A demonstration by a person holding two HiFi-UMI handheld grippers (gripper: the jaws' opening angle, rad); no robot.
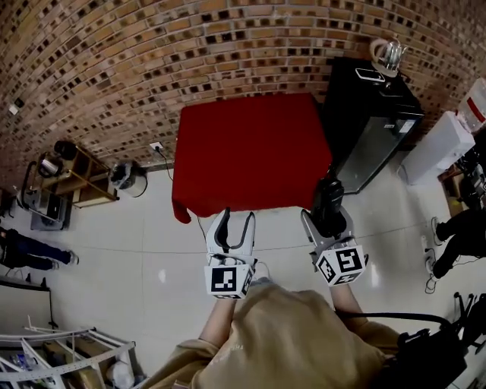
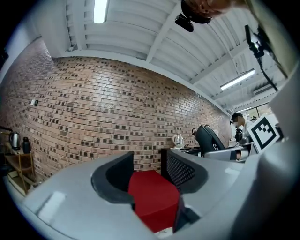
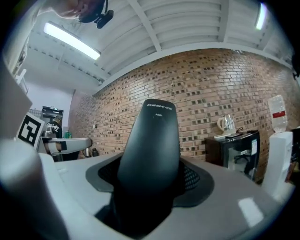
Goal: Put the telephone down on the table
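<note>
While the black telephone [image 1: 329, 199] stands clamped upright in the right gripper [image 1: 328, 219], just short of the near edge of the red table [image 1: 250, 148], the left gripper [image 1: 238, 218] hangs alongside, jaws apart and empty. Nothing lies on the cloth; reaching over it and setting the telephone down appear left to do.

Brick wall [image 1: 114, 61], pale tiled floor [image 1: 137, 258], black cabinet [image 1: 372, 121] at right, strip light [image 2: 99, 10] overhead
</note>
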